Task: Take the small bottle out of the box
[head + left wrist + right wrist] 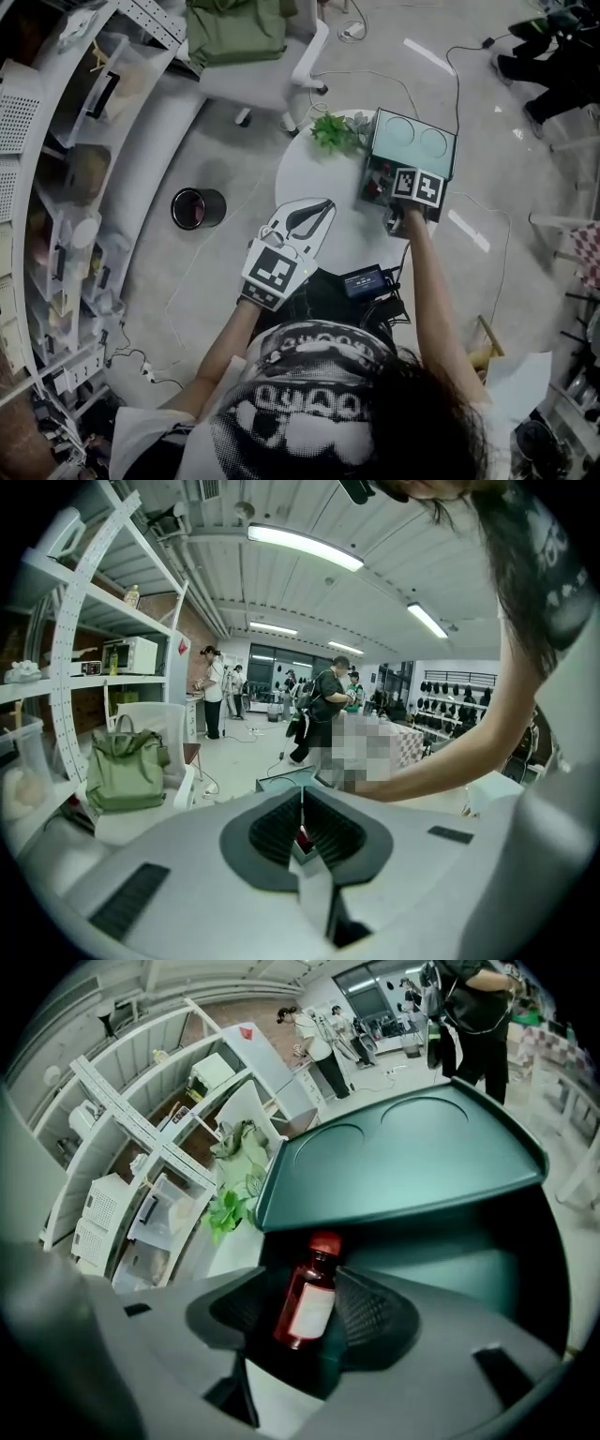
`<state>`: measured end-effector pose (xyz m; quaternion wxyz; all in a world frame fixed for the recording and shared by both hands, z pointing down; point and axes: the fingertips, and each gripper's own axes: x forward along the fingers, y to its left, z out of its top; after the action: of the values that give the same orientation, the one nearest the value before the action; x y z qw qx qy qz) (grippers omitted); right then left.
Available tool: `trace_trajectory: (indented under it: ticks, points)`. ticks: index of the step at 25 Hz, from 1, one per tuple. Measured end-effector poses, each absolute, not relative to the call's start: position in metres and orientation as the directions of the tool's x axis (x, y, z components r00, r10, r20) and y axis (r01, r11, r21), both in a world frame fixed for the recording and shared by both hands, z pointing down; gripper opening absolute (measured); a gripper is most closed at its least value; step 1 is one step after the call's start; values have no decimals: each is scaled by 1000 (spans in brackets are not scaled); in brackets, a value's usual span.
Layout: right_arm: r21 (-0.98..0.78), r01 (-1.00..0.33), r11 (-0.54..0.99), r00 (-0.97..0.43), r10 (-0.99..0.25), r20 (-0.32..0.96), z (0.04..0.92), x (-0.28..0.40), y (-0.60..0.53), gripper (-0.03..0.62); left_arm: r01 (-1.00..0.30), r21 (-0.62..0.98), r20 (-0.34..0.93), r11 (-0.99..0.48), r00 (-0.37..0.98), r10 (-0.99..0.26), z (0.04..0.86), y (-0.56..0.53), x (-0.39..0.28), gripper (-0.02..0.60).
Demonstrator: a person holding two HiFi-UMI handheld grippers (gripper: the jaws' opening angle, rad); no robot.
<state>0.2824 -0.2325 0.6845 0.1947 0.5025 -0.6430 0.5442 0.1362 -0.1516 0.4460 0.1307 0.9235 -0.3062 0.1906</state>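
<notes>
reaching into teal plastic box [441, 1265] | small dark-red glass bottle [307, 1302] with red cap, lower centre of frame, inside box | right gripper [314, 1326] jaws wide around it, not pinching yet | left gripper [302, 829] closed, empty | prob light, slick, breakable: grab mid-body at label

Lit brightly from long white fluorescent ceiling tubes [305, 547]. Threw glare streaks across the glossy grey floor [427, 56]. Bent heavily toward black corners in both gripper views. Looked dim inside the dark teal plastic box [450, 1269].
</notes>
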Motion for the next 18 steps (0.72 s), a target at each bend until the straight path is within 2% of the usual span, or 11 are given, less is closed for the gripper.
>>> trace_trajectory:
  ticks: [7, 11, 18]
  points:
    - [-406, -904, -135, -340, -347, 874, 707, 282, -234, 235, -631, 137, 436, -764, 731, -526, 450, -156, 129, 15]
    - [-372, -913, -165, -316, -291, 903, 710, 277, -233, 272, -641, 145, 441, -754, 724, -530, 453, -158, 125, 15]
    - [-385, -901, -198, -327, -271, 905, 713, 270, -232, 276, -652, 161, 447, -741, 717, -534, 459, -161, 118, 15]
